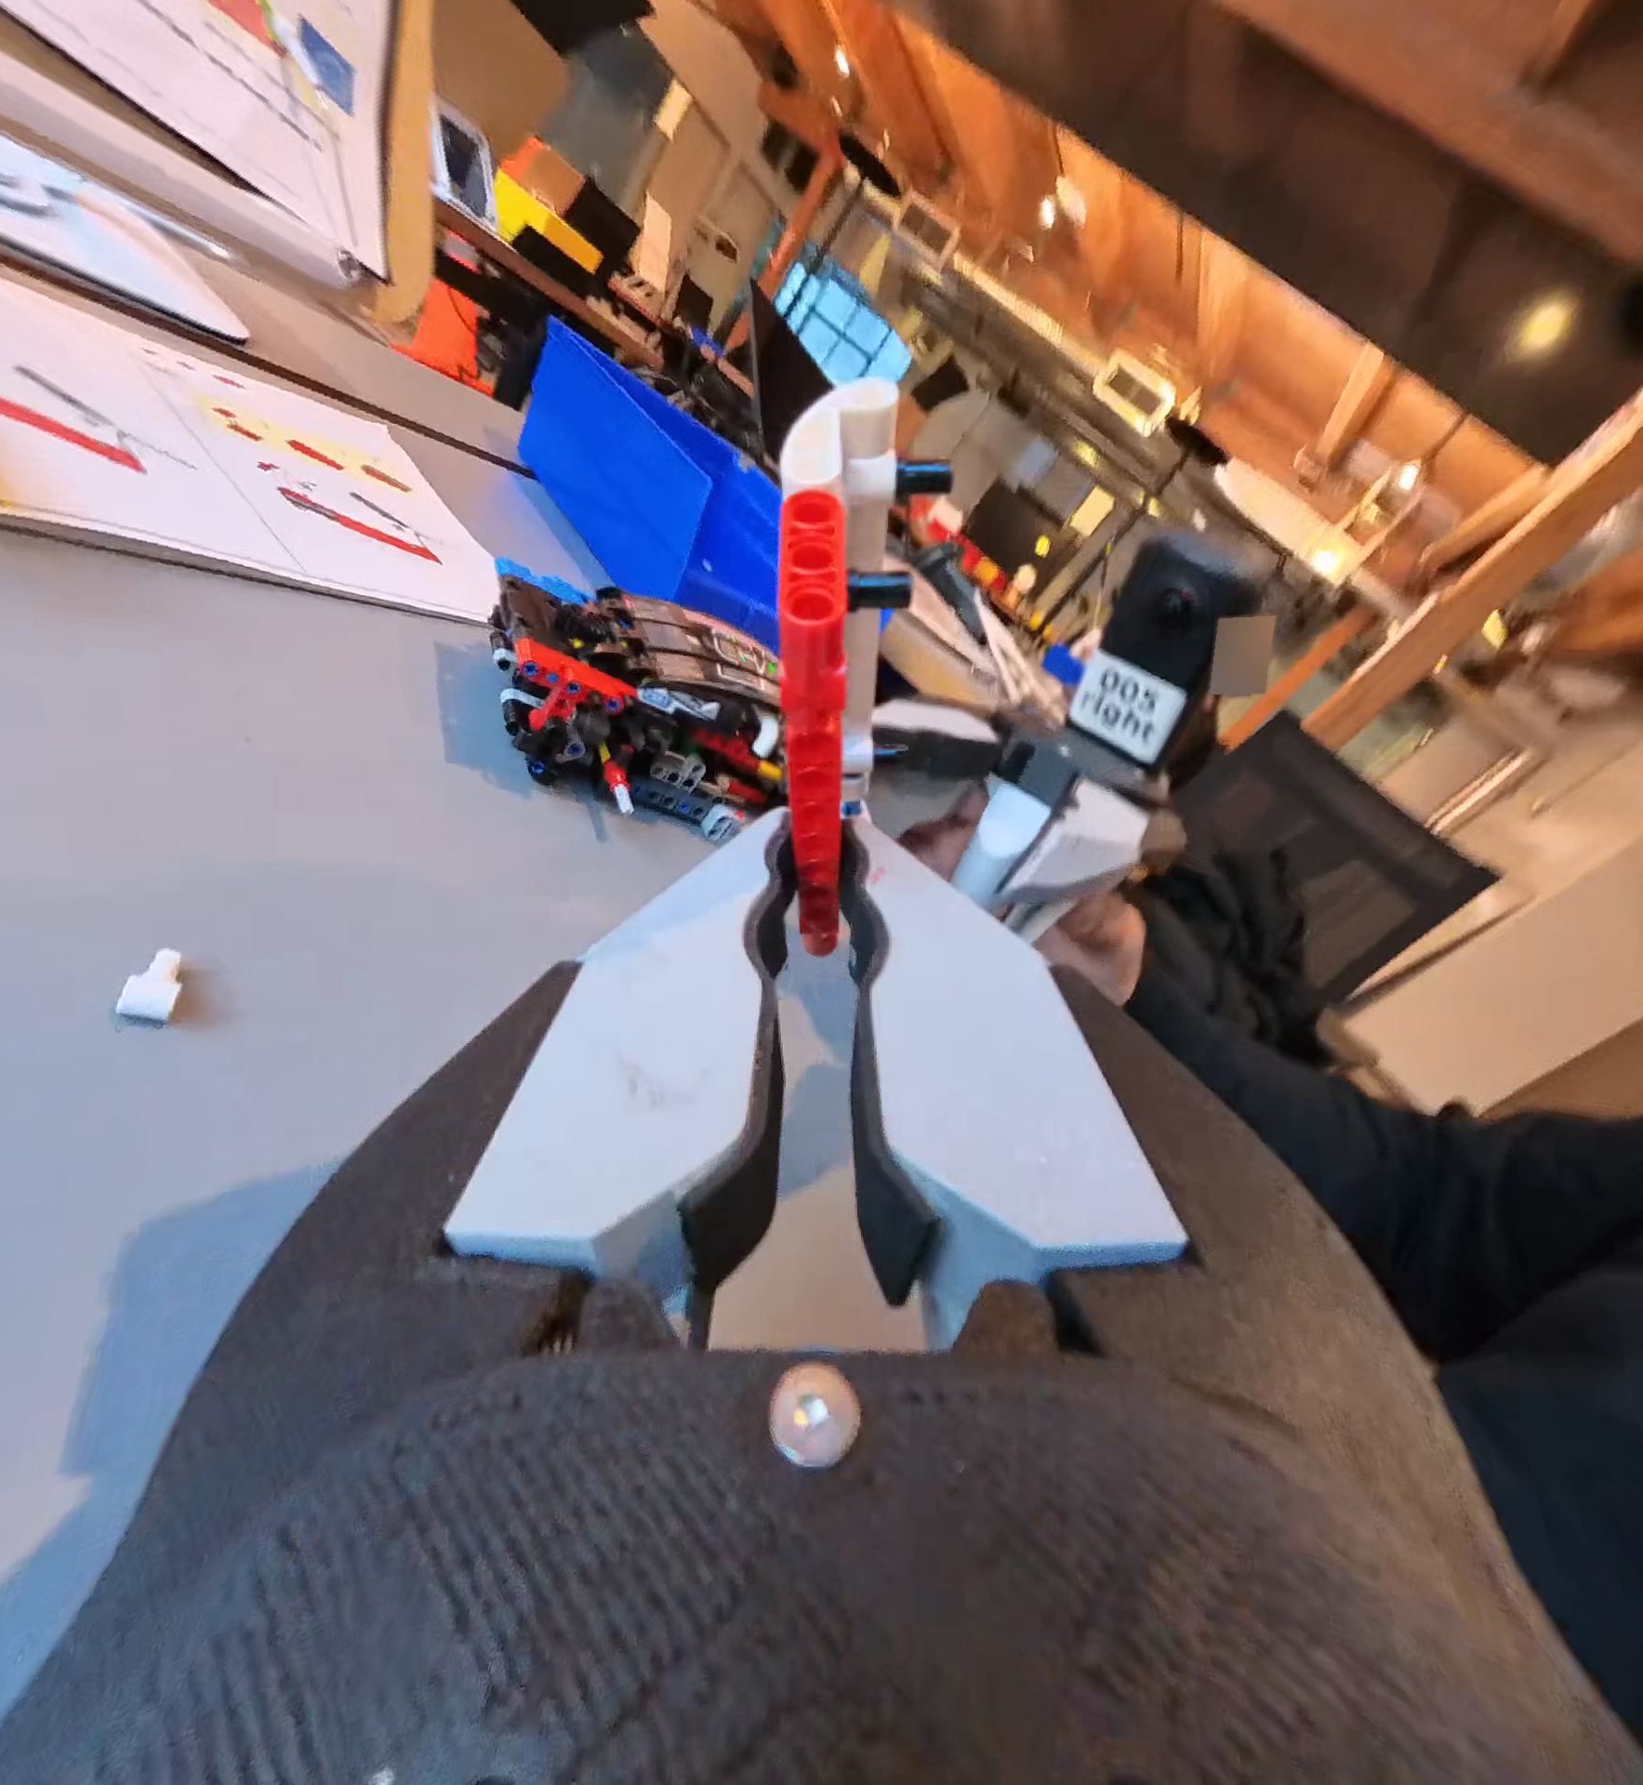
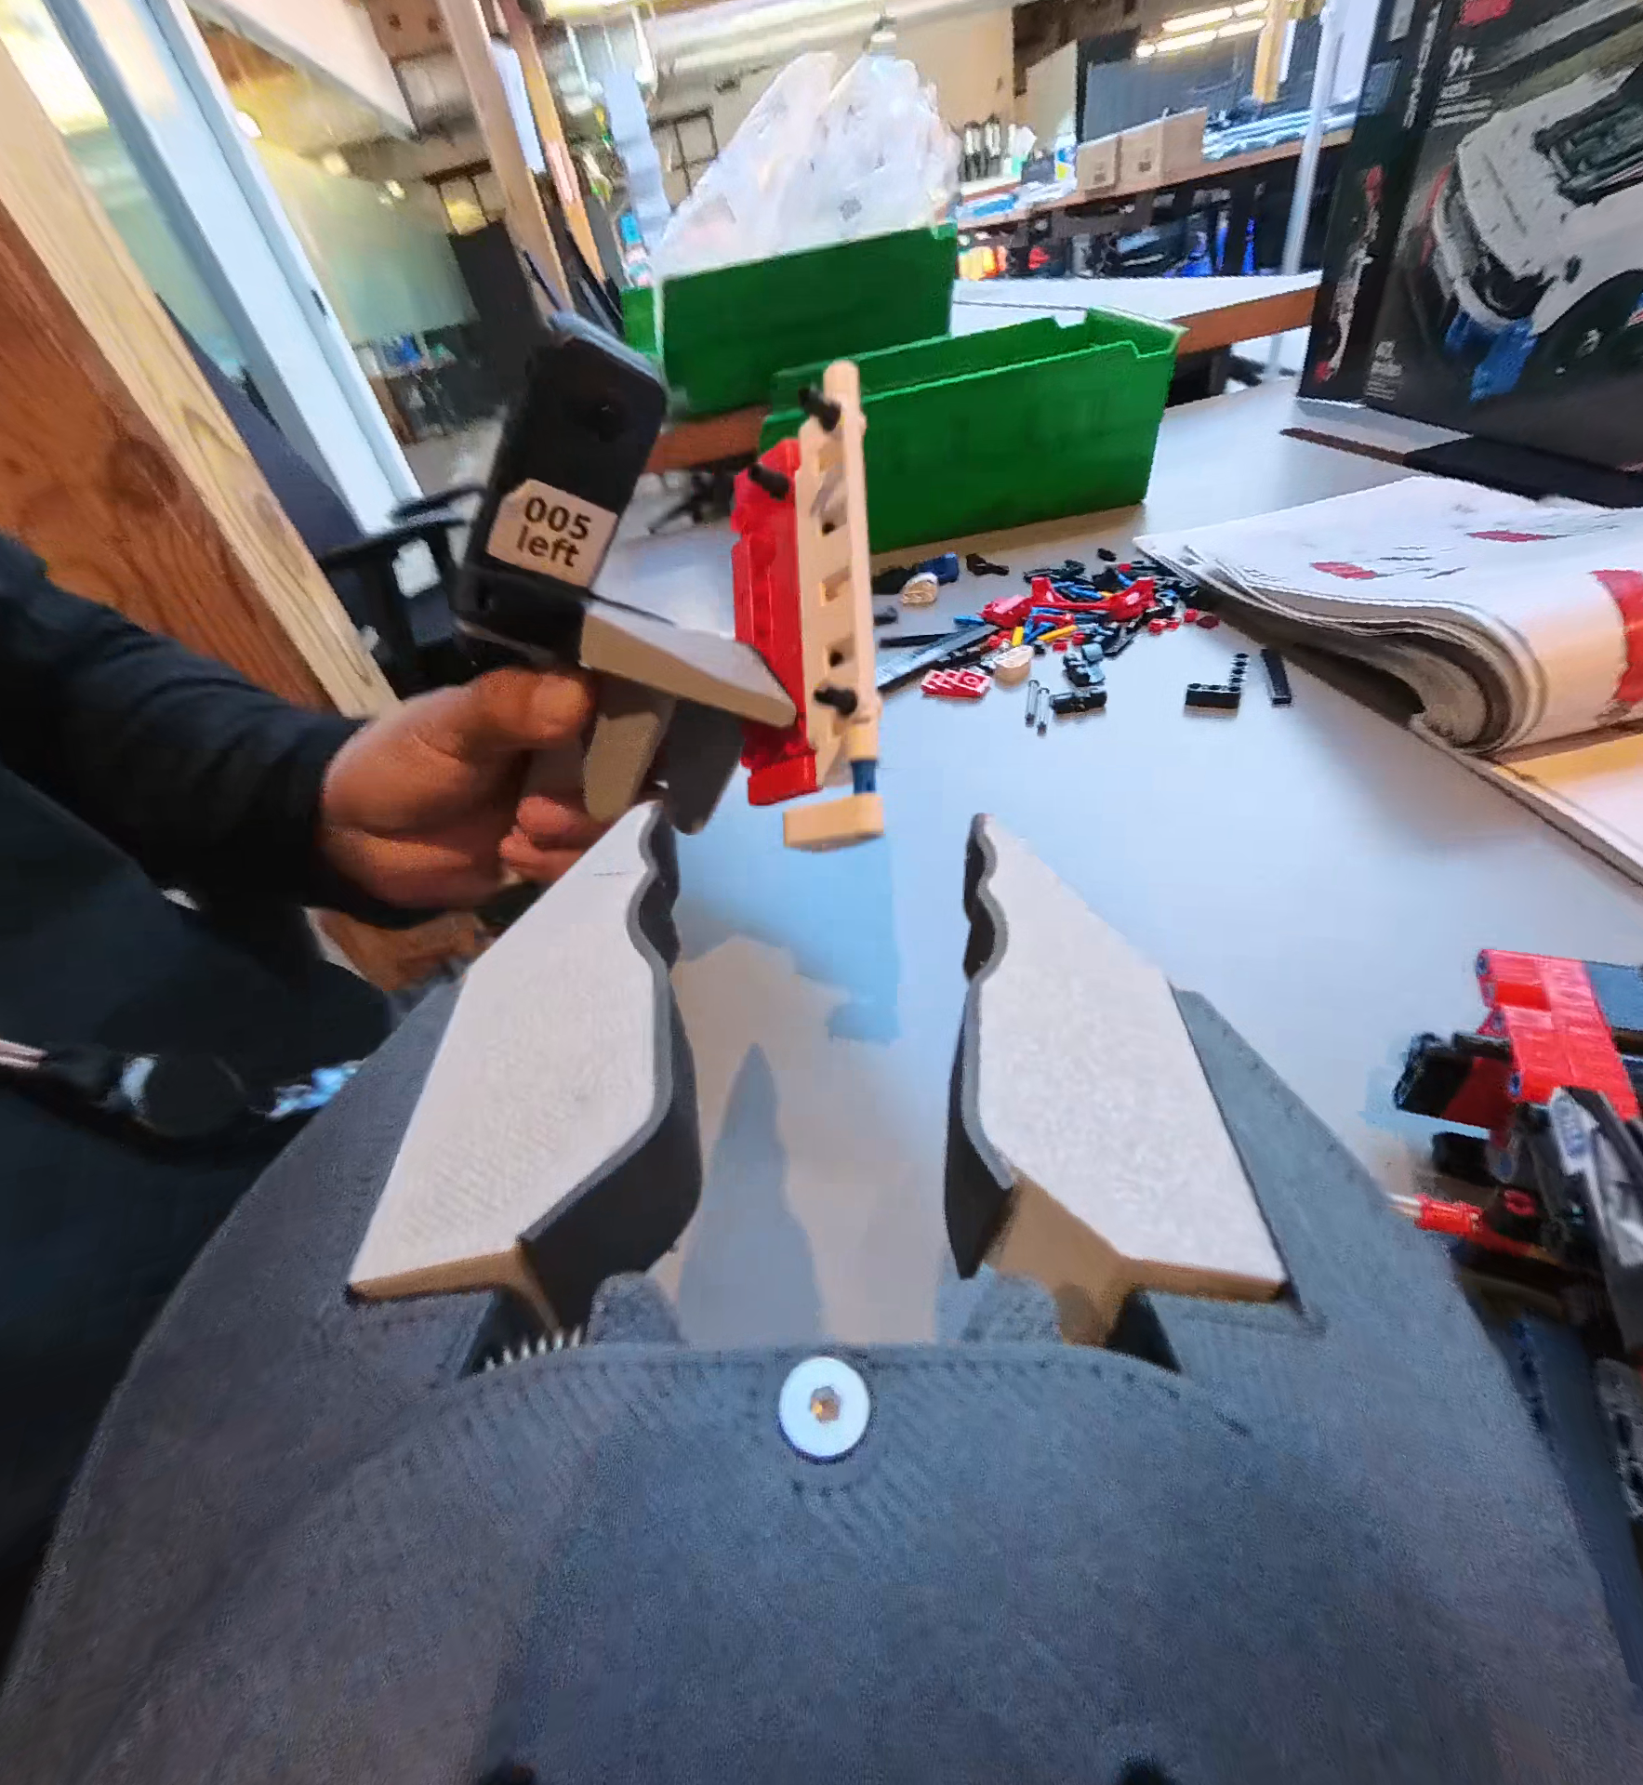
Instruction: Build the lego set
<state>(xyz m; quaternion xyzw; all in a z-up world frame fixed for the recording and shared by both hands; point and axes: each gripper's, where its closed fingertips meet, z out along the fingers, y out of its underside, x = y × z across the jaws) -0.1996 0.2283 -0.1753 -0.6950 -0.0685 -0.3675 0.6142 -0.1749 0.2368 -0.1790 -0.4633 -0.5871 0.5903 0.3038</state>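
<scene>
My left gripper [image 1: 815, 869] is shut on a red-and-white lego assembly [image 1: 815, 695], held upright above the grey table; black pins stick out of its white beam [image 1: 870, 580]. The right wrist view shows the same assembly [image 2: 803, 599] clamped in the left gripper [image 2: 779, 705], with a tan piece [image 2: 834, 824] hanging at its lower end. My right gripper [image 2: 822, 869] is open and empty, just below and in front of the assembly. It also shows in the left wrist view [image 1: 933, 753] behind the assembly. The partly built lego car [image 1: 643, 695] sits on the table [image 2: 1600, 1111].
A small white piece [image 1: 151, 987] lies alone on the table [image 1: 218, 773]. Loose lego parts [image 2: 1078, 618] are scattered ahead, with green bins [image 2: 1010, 435] behind them. An open instruction booklet [image 2: 1493, 618] and the set box [image 2: 1532, 222] stand at right. A blue bin [image 1: 643, 483] is behind the car.
</scene>
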